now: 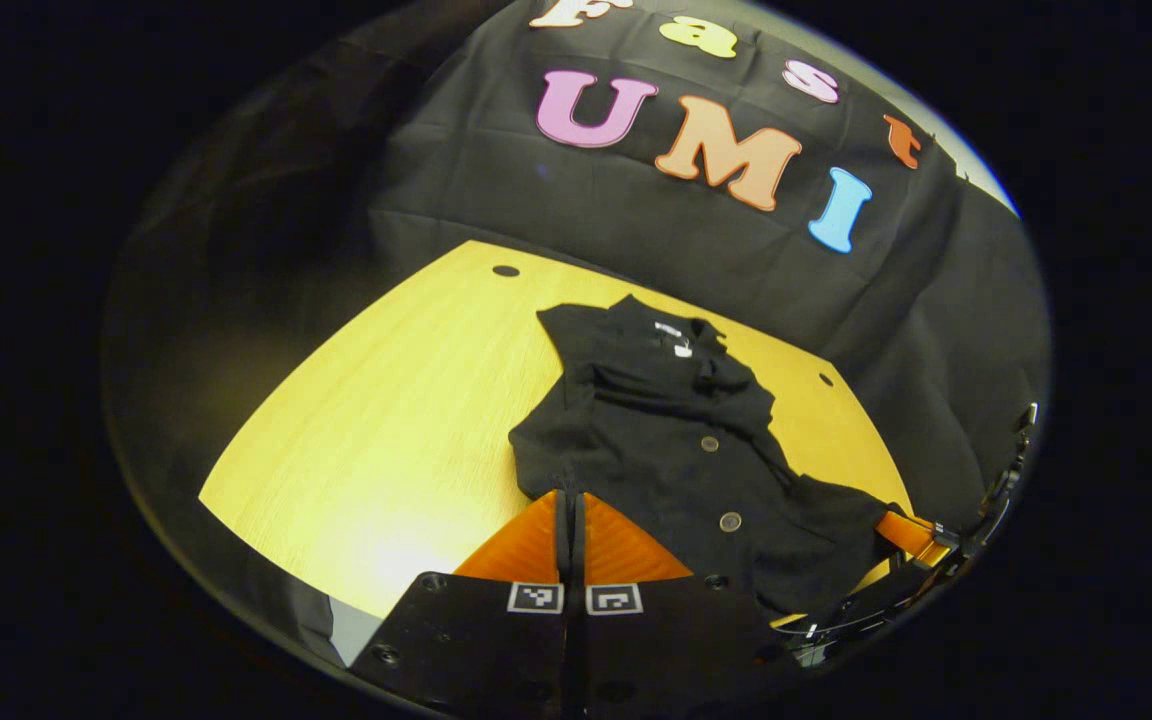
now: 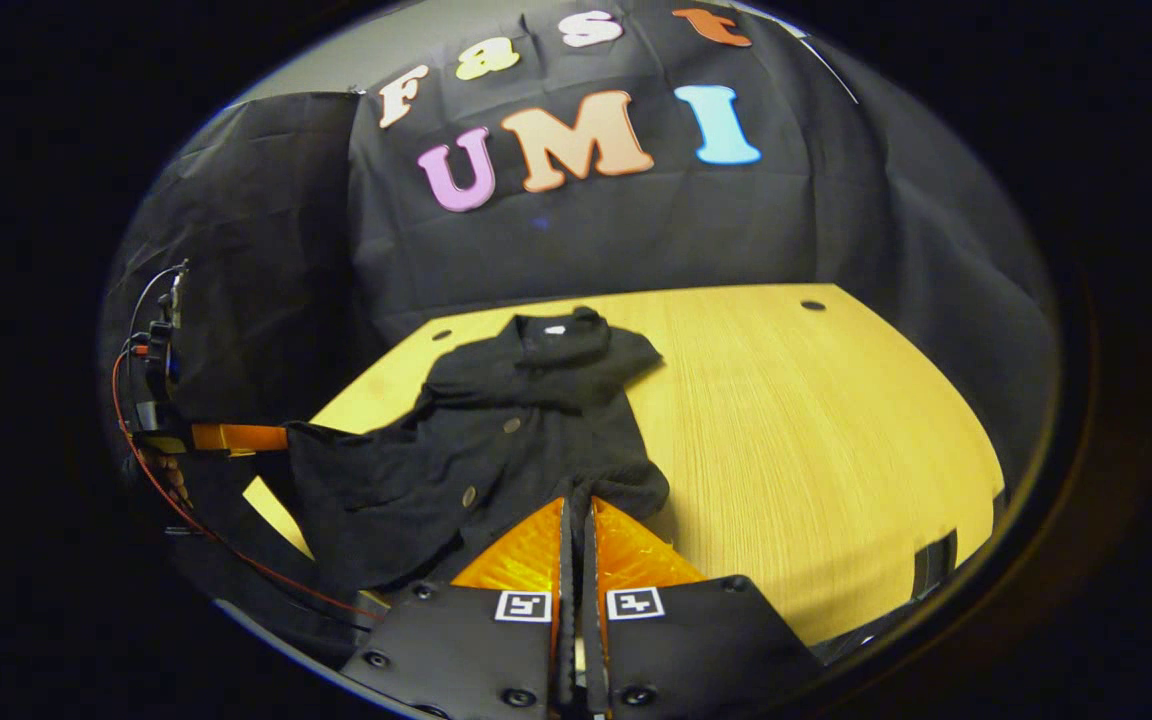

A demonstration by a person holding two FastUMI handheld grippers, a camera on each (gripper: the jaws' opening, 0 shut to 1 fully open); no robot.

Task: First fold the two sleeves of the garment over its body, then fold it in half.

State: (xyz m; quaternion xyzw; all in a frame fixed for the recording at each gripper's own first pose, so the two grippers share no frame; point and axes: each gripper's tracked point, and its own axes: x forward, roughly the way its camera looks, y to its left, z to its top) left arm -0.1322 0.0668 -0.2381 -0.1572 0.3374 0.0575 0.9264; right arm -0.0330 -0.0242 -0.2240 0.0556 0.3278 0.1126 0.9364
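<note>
Garment: a black buttoned jacket (image 1: pixel 676 440) lies on the wooden table, collar toward the booth's cloth wall, hem toward the near edge; also seen in the right gripper view (image 2: pixel 506 440).
Collar: at the far end, with a small pale label (image 1: pixel 674 340) showing inside the neck.
Sleeves: cloth lies in folds across the upper body below the collar; whether both sleeves are fully laid over, I cannot tell.
Buttons: a row of round buttons (image 1: pixel 730 521) runs down the front.
Hem: the two near corners are lifted off the table, one at each gripper, and the lower edge bunches between them.
Left gripper (image 1: pixel 570 497): its fingers are pressed together with a pinch of the black cloth at their tips, at one hem corner; in the right gripper view it shows farther off at the left (image 2: pixel 281 437), holding the other side's corner from that camera's standpoint, with a hand (image 2: pixel 171 478) just beneath it.
Right gripper (image 2: pixel 578 505): fingers closed together on the hem corner at their tips; in the left gripper view it shows at the right (image 1: pixel 886 528), clamped on the cloth.
Table (image 1: pixel 386 420): light wood with small dark round holes (image 1: pixel 505 271) near the far edge.
Cables: thin red and black wires (image 2: pixel 151 350) hang by the far left gripper.
</note>
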